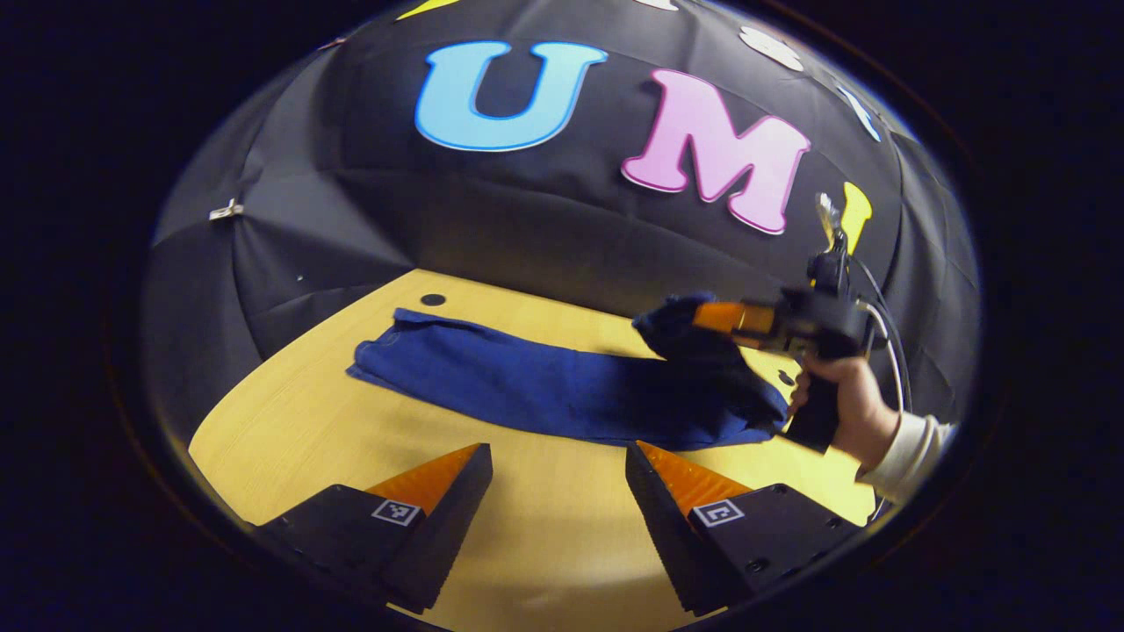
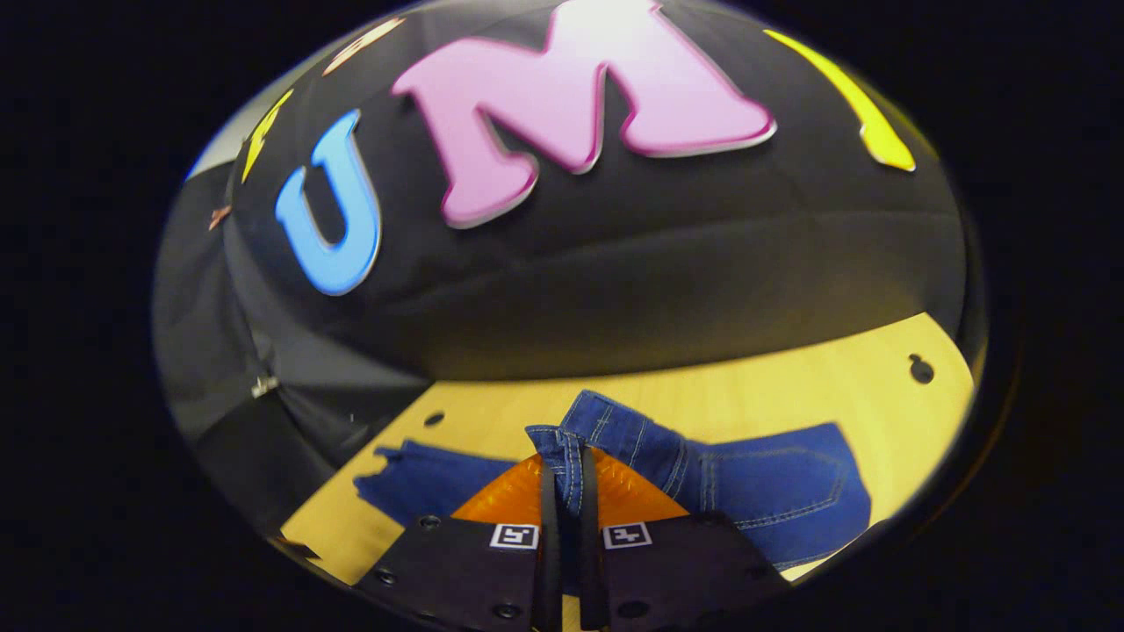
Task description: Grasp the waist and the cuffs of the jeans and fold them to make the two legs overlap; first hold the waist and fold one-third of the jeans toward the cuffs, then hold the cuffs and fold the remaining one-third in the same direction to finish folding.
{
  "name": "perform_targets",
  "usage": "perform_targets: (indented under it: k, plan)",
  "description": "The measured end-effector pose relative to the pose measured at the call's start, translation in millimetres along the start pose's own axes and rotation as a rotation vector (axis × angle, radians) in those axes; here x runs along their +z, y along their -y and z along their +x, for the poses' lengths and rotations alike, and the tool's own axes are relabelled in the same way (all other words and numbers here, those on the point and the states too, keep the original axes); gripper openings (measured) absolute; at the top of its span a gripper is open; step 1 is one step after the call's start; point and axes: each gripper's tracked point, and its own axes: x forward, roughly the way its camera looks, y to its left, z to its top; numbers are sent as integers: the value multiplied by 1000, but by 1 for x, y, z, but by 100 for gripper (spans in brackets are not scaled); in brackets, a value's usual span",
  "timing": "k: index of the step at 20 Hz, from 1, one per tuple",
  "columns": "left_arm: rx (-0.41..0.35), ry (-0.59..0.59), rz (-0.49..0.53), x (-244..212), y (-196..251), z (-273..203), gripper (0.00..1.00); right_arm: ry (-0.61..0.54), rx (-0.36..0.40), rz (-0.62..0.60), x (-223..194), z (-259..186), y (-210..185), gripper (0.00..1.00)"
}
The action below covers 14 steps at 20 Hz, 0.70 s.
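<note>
Jeans point(image 1: 562, 386) lie along the table's point(image 1: 544, 544) far edge, waist end lifted, pinched tight by the right gripper point(image 2: 566, 491). Left gripper point(image 1: 558, 491) hovers spread, holding nothing. I'd carry the waist low toward the cuffs point(image 1: 386, 347), keeping edges lined up.

Two fisheye cams, each riding its own tongs and looking out along the fingers toward the booth's back wall.

The left gripper view sits low over the near edge of the surface point(image 1: 544, 535), set back, so it sees the jeans point(image 1: 544, 386) laid out ahead plus the right tongs point(image 1: 716, 318) and the hand point(image 1: 847, 404) off to its right. The right gripper view is right up close over the jeans' waist point(image 2: 632, 448), aimed at the wall. Both views share the jeans, the surface and the wall.
</note>
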Motion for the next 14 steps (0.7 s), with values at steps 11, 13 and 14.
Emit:
perform_targets:
  k: [11, 13, 14]
  plan:
    - [197, 117, -286, 33, -124, 58, 97, -36, -27, -148, -38, -59, 52, 98]
    - [283, 139, -308, 43, -159, 83, 96, -7, -44, -134, -32, -77, 60, 98]
    - [314, 156, -312, 49, -175, 97, 96, -7, -49, -128, -34, -85, 64, 97]
